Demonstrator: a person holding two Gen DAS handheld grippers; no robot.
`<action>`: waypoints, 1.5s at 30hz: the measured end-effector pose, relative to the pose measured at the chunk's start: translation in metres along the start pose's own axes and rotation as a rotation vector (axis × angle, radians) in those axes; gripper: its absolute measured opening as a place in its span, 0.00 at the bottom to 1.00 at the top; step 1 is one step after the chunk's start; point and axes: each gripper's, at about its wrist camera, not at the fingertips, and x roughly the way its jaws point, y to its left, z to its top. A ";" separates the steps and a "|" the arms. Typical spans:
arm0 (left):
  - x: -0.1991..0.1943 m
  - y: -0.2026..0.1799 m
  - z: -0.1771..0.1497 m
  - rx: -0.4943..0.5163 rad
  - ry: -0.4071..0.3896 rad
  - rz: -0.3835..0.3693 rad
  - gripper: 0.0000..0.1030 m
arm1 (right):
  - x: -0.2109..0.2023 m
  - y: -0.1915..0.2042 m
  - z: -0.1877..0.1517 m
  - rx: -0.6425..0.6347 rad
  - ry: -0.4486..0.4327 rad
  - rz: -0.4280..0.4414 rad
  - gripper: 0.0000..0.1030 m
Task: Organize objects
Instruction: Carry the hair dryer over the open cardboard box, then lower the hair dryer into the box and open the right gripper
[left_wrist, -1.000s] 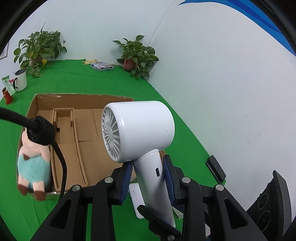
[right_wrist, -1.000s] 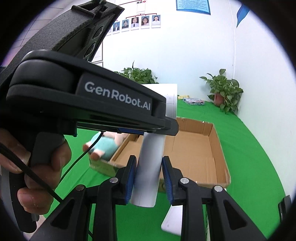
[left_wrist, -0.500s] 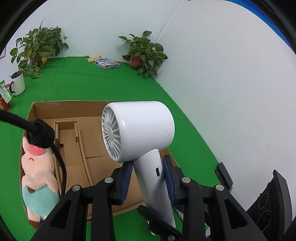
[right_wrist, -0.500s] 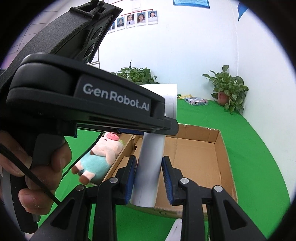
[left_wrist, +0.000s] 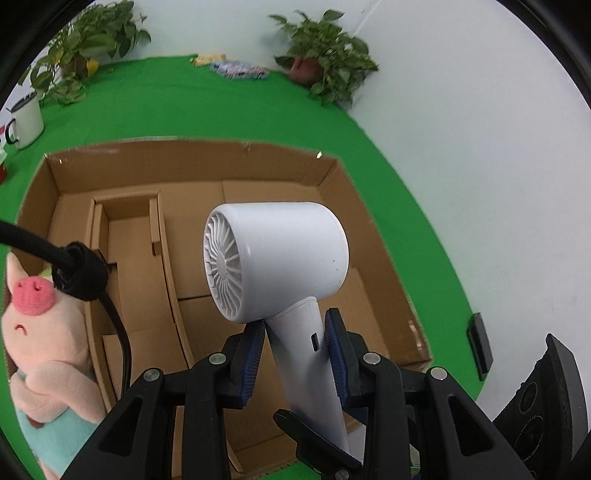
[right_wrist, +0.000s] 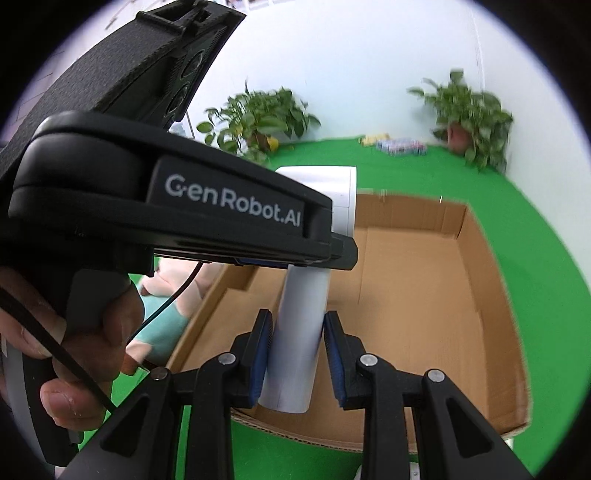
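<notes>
A white hair dryer (left_wrist: 280, 258) is held upright by its handle over the open cardboard box (left_wrist: 192, 166). My left gripper (left_wrist: 295, 332) is shut on the handle. My right gripper (right_wrist: 295, 332) is shut on the lower handle (right_wrist: 295, 350), under the left gripper's black body (right_wrist: 166, 206). The box (right_wrist: 480, 314) has cardboard dividers on its left side. A pink plush pig (left_wrist: 40, 350) in a teal outfit lies against the box's left wall outside it, also glimpsed in the right wrist view (right_wrist: 166, 317).
Two potted plants (left_wrist: 321, 66) (left_wrist: 85, 55) stand at the back of the green cloth, with a small printed packet (left_wrist: 238, 70) between them. A white mug (left_wrist: 24, 120) stands at far left. A black flat object (left_wrist: 480, 347) lies right of the box. A white wall runs along the right.
Both grippers have carried the hair dryer forward, from in front of the box to over its inside. The box and the pig now look closer and lower in both views.
</notes>
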 end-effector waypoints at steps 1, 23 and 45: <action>0.007 0.002 -0.002 -0.003 0.011 0.007 0.30 | 0.007 -0.003 -0.003 0.018 0.019 0.009 0.27; 0.060 0.024 -0.037 -0.042 0.145 0.084 0.30 | 0.042 -0.003 -0.043 0.131 0.238 0.088 0.27; -0.042 0.044 -0.127 -0.025 -0.036 0.208 0.33 | 0.071 -0.013 -0.022 0.189 0.280 0.115 0.23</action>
